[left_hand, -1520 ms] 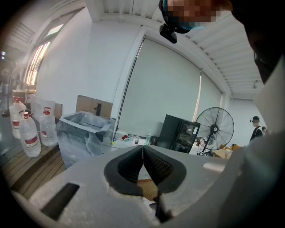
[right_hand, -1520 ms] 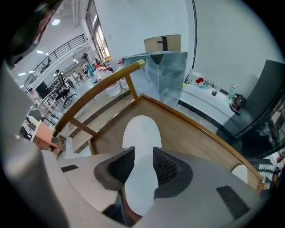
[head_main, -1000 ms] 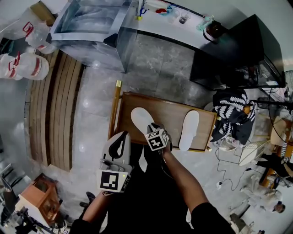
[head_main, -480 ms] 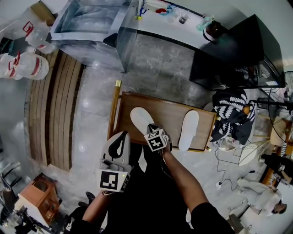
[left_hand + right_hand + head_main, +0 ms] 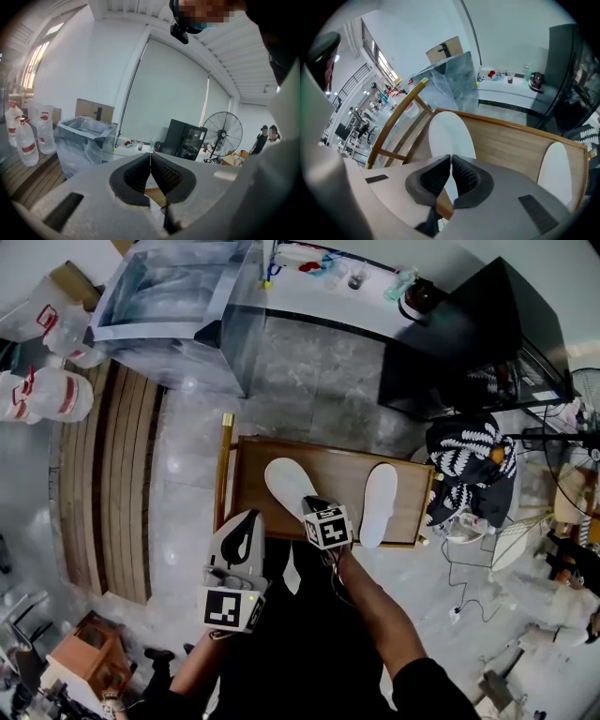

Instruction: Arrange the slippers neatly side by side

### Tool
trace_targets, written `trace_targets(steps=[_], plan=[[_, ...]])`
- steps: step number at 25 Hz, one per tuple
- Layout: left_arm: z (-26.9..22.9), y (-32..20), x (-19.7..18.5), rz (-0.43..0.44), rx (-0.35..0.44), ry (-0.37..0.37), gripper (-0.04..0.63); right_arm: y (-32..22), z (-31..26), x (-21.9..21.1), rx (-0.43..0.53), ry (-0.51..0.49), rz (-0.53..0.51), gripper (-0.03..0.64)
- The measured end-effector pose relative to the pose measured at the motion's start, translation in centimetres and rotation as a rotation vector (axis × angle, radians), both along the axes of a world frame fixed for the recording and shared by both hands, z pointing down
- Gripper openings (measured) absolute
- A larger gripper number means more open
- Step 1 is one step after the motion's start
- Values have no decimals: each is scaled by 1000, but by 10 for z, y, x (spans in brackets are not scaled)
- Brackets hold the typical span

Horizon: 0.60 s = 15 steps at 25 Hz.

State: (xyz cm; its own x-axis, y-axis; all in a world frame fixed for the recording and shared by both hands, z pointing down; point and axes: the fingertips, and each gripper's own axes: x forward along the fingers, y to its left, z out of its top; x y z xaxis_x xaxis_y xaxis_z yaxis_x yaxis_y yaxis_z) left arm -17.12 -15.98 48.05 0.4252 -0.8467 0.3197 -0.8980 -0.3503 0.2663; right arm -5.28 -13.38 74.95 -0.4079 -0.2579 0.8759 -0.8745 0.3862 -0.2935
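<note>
one slipper (image 5: pixel 446 133) in the right claw (image 5: pixel 451 158)

Ahead of me a black cabinet (image 5: pixel 185 138) stands just beside a fan (image 5: pixel 224 133). Off to my left — water bottles (image 5: pixel 26 143) on wooden slats (image 5: pixel 42 171).

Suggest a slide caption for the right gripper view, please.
Right claw, just closed on the near slipper, over the wooden tray; the second slipper lies apart at right.
</note>
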Motion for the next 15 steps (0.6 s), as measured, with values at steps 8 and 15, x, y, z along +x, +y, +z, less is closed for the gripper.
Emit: trace_targets(steps=[8, 15], plan=[[-9, -7, 40, 107, 14, -1, 18, -3, -23, 51, -2, -102, 241, 23], [-15, -11, 82, 201, 37, 3, 18, 4, -34, 98, -26, -204, 467, 23]])
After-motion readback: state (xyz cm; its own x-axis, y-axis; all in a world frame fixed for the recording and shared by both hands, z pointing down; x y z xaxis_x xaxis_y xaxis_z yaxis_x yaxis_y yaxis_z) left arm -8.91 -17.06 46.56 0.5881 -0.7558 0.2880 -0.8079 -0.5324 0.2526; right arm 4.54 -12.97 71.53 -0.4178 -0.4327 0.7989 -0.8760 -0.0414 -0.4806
